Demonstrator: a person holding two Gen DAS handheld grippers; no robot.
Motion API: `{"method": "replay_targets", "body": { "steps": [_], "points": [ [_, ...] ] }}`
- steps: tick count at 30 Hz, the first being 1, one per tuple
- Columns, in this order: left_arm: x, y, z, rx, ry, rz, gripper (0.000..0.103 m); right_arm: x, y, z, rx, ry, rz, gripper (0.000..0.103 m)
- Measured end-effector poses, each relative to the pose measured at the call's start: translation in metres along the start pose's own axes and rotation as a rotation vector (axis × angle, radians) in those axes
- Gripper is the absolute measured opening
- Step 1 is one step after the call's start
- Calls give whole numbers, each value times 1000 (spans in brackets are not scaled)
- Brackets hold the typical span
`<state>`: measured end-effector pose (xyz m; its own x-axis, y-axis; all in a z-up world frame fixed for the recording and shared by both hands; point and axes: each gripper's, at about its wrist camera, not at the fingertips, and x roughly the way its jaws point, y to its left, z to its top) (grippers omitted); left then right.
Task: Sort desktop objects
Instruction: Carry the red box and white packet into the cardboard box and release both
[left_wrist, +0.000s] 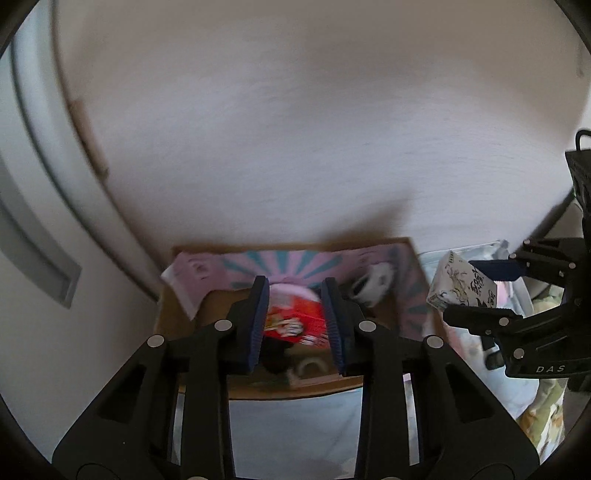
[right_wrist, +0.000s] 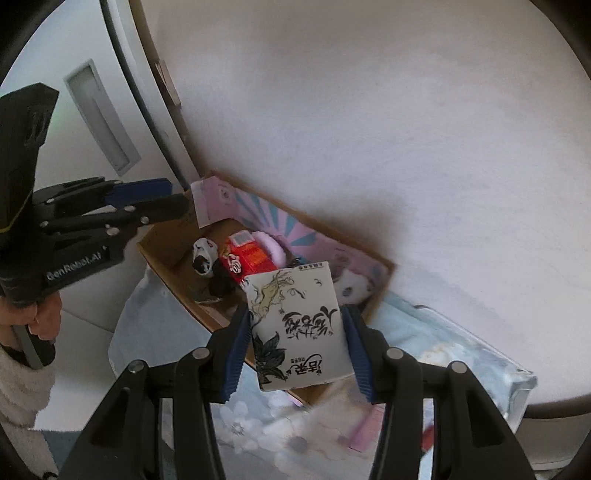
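Wall, door and bedding around me

The pale wall (right_wrist: 406, 129) rises ahead, a white door (right_wrist: 92, 110) at its left, flowered bedding (right_wrist: 258, 424) below me.

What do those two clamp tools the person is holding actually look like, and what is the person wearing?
Both are black plastic tools with scissor-like linkage arms joined by round silver pins. Each finger ends in a ribbed dark-blue pad. The left gripper carries white lettering, GenRobot.AI, on its body; the right gripper shows white letters DAS. A fluffy white sleeve covers the person's left arm.
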<state>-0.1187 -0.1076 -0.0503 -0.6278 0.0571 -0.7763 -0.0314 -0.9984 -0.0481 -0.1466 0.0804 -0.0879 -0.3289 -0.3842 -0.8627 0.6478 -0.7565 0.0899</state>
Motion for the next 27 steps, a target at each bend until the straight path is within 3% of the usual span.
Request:
{"method": "replay_targets", "body": {
  "steps": [12, 15, 16, 17, 18, 19, 21, 27],
  "points": [
    [45, 48, -32, -52, 88, 29, 26, 73, 14, 6, 46, 120, 40, 46],
    [53, 52, -37, -57, 103, -40, 29, 78, 13, 5, 59, 118, 42, 52],
    [54, 53, -38, -62, 115, -60, 33, 80, 14, 4, 62, 115, 38, 57],
    [55, 53, -38, -66, 125, -54, 56, 81, 16, 3, 64, 111, 16, 71],
    [56, 52, -38, -67, 130, -36, 93, 82, 18, 3, 69, 108, -17, 83],
    [54, 53, -39, -66, 118, -3, 103, 82, 18, 2, 73, 97, -37, 83],
    [45, 54, -41, -64, 61, 26, 103, 79, 19, 0, 90, 67, -46, 83],
    [24, 54, -38, -69, 36, 29, 103, 63, 20, -9, 170, 29, -60, 83]
  ]
}}
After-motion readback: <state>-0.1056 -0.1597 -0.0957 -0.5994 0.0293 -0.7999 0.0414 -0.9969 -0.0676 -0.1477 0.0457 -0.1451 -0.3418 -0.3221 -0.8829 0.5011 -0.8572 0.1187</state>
